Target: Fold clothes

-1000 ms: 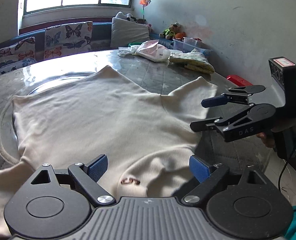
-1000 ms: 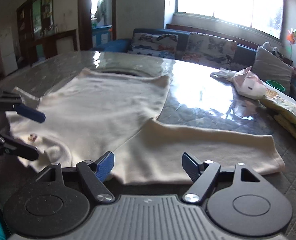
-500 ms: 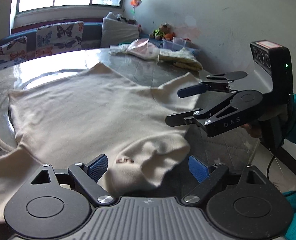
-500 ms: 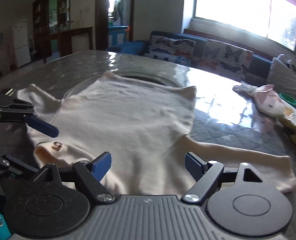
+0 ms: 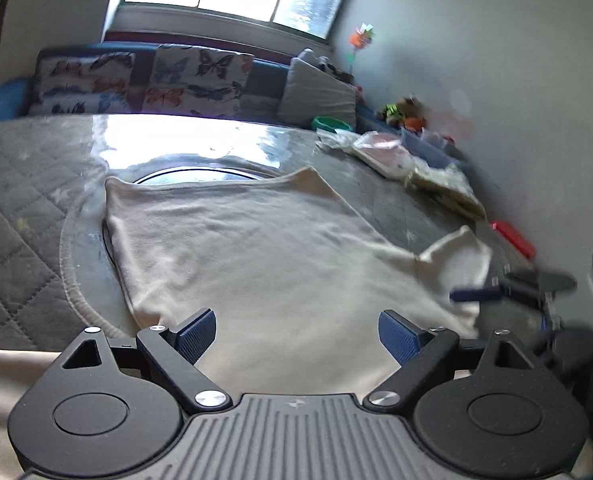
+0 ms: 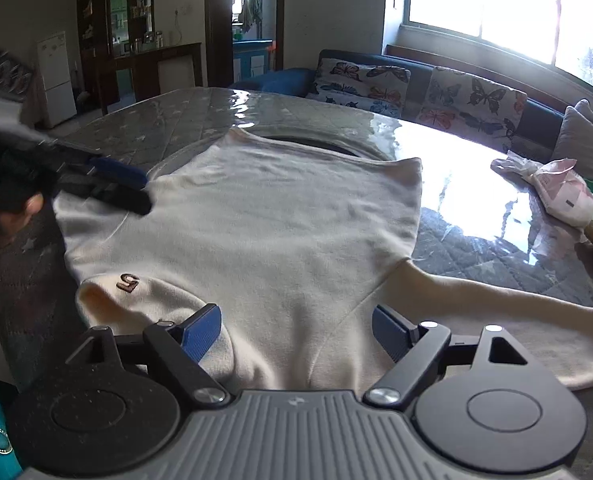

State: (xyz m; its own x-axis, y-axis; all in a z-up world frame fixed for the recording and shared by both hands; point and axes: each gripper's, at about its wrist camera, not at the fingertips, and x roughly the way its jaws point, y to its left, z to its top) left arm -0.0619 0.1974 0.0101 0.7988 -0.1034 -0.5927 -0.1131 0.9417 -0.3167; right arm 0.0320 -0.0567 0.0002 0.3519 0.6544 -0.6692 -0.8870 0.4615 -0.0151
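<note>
Your left gripper has swung across since a second ago: the sweater's small brown logo no longer sits between its fingers, and the body of the sweater now fills its view. Your right gripper has just been opening its fingers, and nothing is clamped between them; cloth lies beyond and below, untouched as far as I can tell. Left fingers stand wide apart too, empty.

So you're between grasps, lining up for a first fold, I'd say. The cream sweater lies spread flat on the bench, filling the middle of both views. In the right wrist view the collar bunches up at lower left with the logo on it, one sleeve runs out to the lower right, and the hem reaches toward the upper centre. The fabric looks soft and thick, with a few shallow wrinkles.

Next, you'll want each pair of fingers down on an edge, likely a shoulder and that sleeve, pinching the fabric cleanly. Mind the left gripper, blurred at the left edge of the right wrist view, over the far shoulder.

Bags sit at the right, well apart from the sweater.
</note>
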